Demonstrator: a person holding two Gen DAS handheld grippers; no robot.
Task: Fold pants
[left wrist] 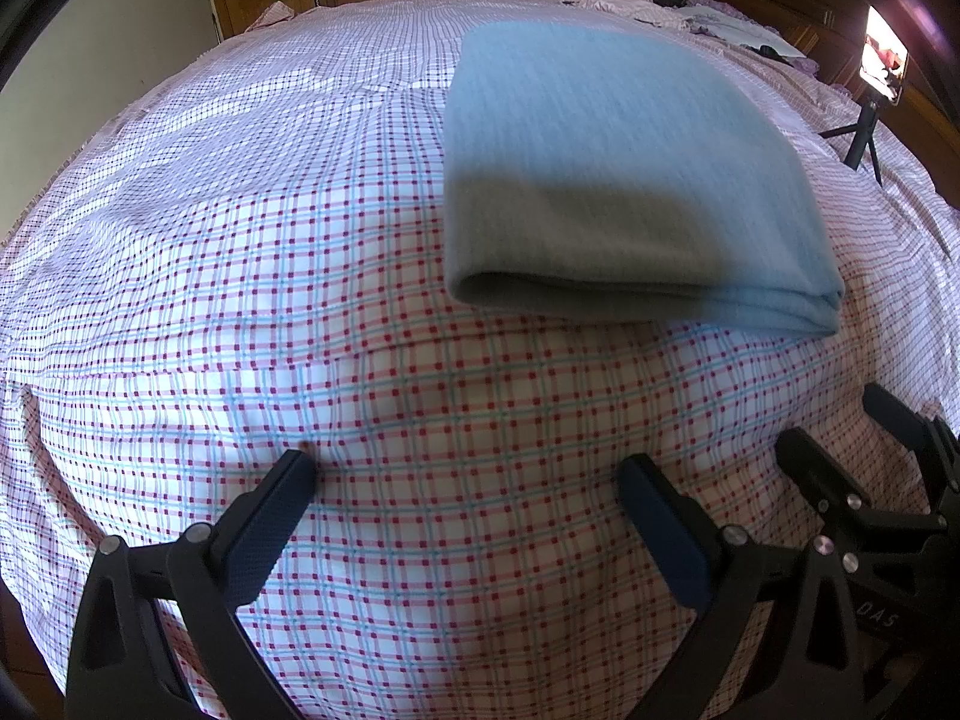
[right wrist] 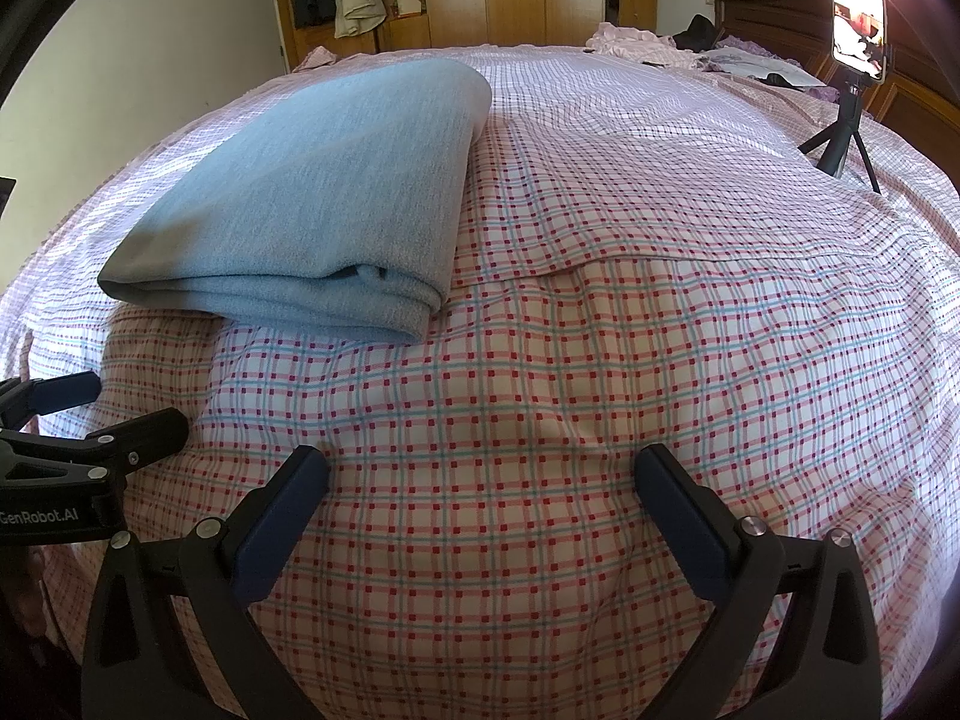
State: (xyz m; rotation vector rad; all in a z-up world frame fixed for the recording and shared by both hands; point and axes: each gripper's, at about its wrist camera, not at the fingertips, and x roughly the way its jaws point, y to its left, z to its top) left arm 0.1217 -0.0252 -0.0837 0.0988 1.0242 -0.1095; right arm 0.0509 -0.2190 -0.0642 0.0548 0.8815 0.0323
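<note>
A: Two grippers are logged. State of each?

B: Left gripper (left wrist: pixel 465 480): fingers spread apart, nothing held. Right gripper (right wrist: pixel 480 471): likewise spread, nothing held. Both are seen over the checked bedsheet (right wrist: pixel 600 330).

A: Pants?

B: Blue pants (left wrist: pixel 624 180) are recorded as a folded stack flat on the sheet, at 1 o'clock in the left view, 10 o'clock in the right. No contact with either gripper.

A: Other items?

B: Phone on tripod (right wrist: pixel 852 60) noted at 2 o'clock.

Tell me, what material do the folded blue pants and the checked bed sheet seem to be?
The pants look like a soft, matte knit, perhaps cotton jersey: heathered blue surface, thick rounded folds. The bed sheet looks like thin woven cotton, matte, with a printed or woven check and fine creases.
</note>
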